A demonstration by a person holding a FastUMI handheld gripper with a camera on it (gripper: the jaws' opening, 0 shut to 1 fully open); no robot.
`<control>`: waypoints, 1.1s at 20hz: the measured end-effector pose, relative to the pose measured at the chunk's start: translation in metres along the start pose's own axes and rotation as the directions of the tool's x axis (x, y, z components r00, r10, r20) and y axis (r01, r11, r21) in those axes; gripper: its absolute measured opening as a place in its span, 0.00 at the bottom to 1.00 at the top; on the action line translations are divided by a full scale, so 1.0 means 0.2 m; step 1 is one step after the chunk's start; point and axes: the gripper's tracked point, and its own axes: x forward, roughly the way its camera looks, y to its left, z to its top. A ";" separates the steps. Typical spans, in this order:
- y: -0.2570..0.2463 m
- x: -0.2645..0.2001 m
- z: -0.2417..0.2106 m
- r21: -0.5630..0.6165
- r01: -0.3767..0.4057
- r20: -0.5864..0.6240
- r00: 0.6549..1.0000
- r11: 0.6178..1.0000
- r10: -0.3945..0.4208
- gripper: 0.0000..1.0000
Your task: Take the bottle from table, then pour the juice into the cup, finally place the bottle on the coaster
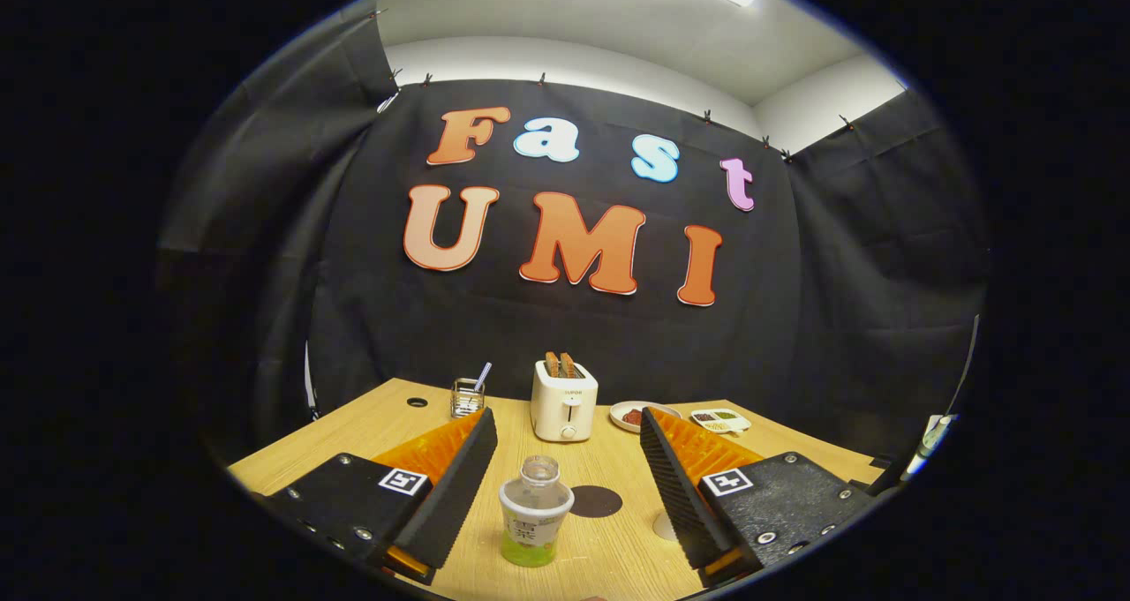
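Wide apart, the gripper (565,460) fingers flank the uncapped juice bottle (536,513), which stands upright on the wooden table (353,429) between them, touching neither. Just beyond it lies a dark round coaster (595,501). A pale cup (664,524) peeks out beside the right finger, mostly hidden. Farther back stand a white toaster (564,401) with toast, a glass straw holder (467,397), a plate (637,416) and a small divided dish (720,420) near the table's far edge.

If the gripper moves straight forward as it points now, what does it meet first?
Most likely the bottle, which stands between the open fingers of the gripper. The dark coaster and the toaster lie beyond it, though depth is uncertain.
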 end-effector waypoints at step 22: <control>0.23 0.20 -0.85 0.110 -0.065 -0.295 0.951 0.992 0.095 0.69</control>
